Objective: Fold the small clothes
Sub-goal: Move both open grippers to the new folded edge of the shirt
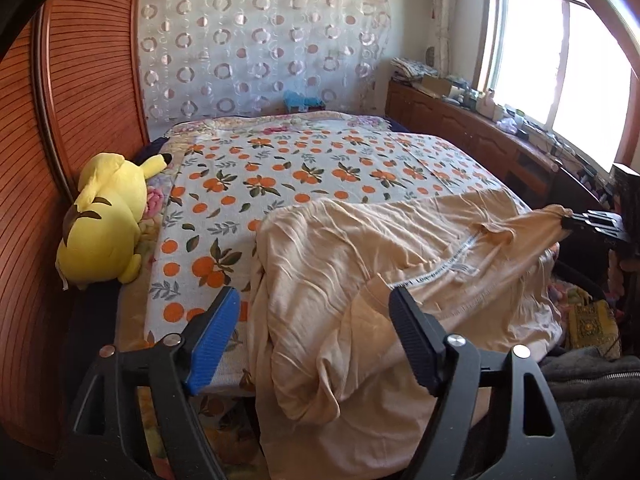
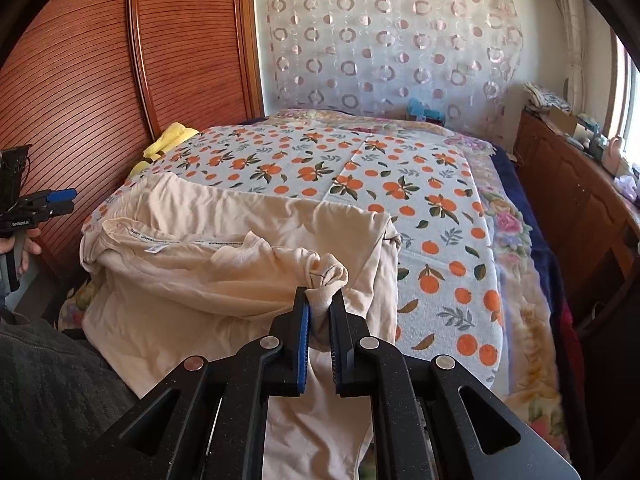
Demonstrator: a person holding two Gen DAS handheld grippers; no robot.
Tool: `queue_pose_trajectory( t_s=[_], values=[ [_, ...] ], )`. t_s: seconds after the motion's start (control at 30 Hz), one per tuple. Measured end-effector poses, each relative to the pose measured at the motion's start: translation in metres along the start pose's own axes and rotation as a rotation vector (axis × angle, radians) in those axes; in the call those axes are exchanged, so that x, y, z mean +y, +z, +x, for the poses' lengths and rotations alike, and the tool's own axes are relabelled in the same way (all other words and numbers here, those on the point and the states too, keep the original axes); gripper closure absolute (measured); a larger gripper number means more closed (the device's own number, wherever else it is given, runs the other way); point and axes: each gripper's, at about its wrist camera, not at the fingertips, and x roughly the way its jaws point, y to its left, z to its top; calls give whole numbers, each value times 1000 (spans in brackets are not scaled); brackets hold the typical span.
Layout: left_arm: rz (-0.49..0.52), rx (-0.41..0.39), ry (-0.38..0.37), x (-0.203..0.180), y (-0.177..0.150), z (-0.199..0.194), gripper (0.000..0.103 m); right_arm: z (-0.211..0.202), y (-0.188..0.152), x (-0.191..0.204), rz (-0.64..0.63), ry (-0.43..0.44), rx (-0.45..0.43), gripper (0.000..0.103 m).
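Bedroom, bed [image 1: 304, 168] with an orange-print sheet, yellow plush [image 1: 104, 220] by the wooden wall. Beige shirt [image 1: 360, 280] lies crumpled on the near edge. My left gripper [image 1: 314, 316] is spread wide, gripping nothing. My right gripper [image 2: 320, 300] pinches a bunched shirt corner.

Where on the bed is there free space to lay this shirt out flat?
The orange-print sheet is bare beyond the shirt, up to the curtain, and along its window side by the floral blanket. The wardrobe side is crowded by the yellow plush.
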Motion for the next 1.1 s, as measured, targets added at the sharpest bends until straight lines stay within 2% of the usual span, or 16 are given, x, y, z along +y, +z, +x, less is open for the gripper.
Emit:
queue_pose_trajectory(
  t_s=[0.1, 0.17, 0.23, 0.3, 0.5, 0.73, 0.9, 0.97, 1.1],
  values=[
    [-40, 1, -5, 8, 4, 12, 22, -5, -1, 5, -26, -15, -1, 88],
    [-64, 22, 3, 13, 6, 23, 22, -7, 0, 5, -31, -17, -1, 80],
    [-67, 34, -2, 16, 7, 35, 22, -9, 0, 5, -29, -17, -3, 64],
    [-61, 50, -7, 17, 9, 45, 22, -9, 1, 4, -34, -22, -10, 57],
    [-49, 62, -19, 21, 14, 74, 22, 8, 11, -4, -28, -35, -31, 54],
    [-47, 78, -9, 27, 31, 102, 22, 55, 30, -18, -1, -34, -34, 47],
    [-30, 91, 26, 33, 44, 115, 22, 105, 43, -34, 24, -53, 9, 47],
    [-23, 100, 28, 34, 46, 121, 22, 122, 47, -40, 43, -32, 34, 47],
    [-37, 140, 16, 40, 48, 136, 22, 144, 54, -50, 67, -55, 65, 47]
  ],
)
